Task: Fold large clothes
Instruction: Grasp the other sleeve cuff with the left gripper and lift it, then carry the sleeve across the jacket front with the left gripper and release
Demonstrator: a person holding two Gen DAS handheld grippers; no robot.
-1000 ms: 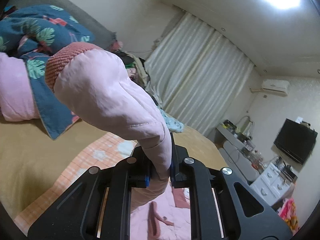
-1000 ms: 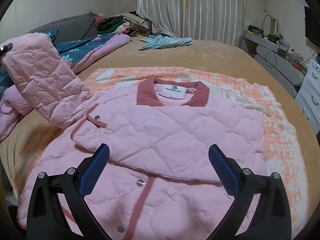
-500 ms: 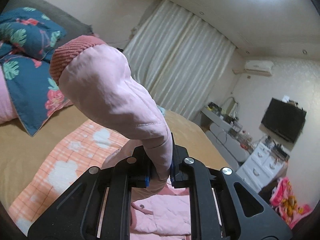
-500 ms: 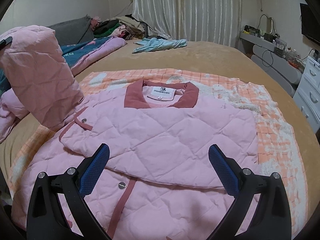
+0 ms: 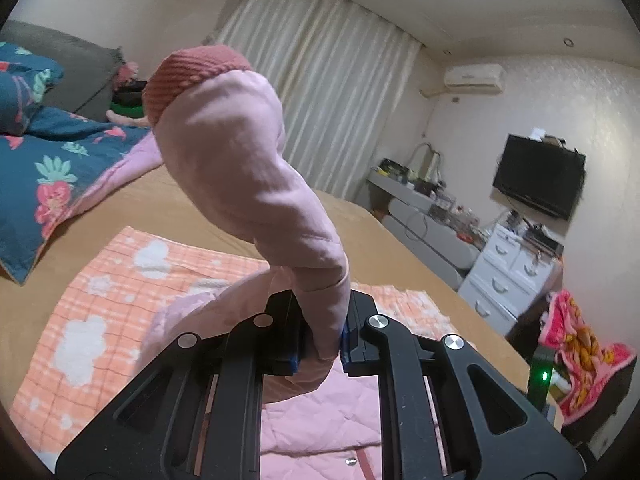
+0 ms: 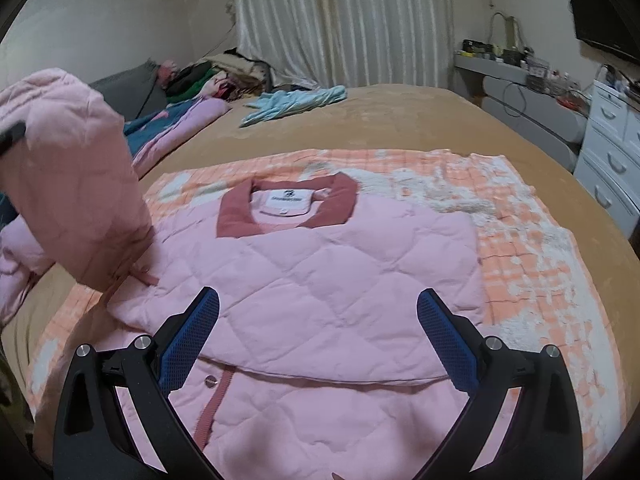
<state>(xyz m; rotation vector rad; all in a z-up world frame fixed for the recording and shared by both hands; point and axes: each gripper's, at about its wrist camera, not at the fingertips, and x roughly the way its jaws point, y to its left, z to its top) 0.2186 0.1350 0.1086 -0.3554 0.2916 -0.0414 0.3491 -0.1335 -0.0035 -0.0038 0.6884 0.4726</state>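
A pink quilted jacket (image 6: 320, 280) with a dusty-red collar (image 6: 336, 204) lies on an orange checked blanket (image 6: 532, 248) on the bed. My left gripper (image 5: 320, 354) is shut on the jacket's left sleeve (image 5: 240, 168) and holds it raised above the bed; the red ribbed cuff (image 5: 188, 76) sticks up. The raised sleeve also shows in the right wrist view (image 6: 76, 184), at the jacket's left side. My right gripper (image 6: 318, 332) is open and empty, hovering over the jacket's lower front.
A blue floral quilt (image 5: 48, 160) lies at the bed's left. A light blue garment (image 6: 292, 102) and a clothes pile (image 6: 212, 76) lie at the far end. White drawers (image 5: 508, 272), a TV (image 5: 538, 176) and a desk stand to the right.
My left gripper has carried the sleeve rightward, toward the jacket's body. My right gripper has shifted slightly over the jacket and stays open.
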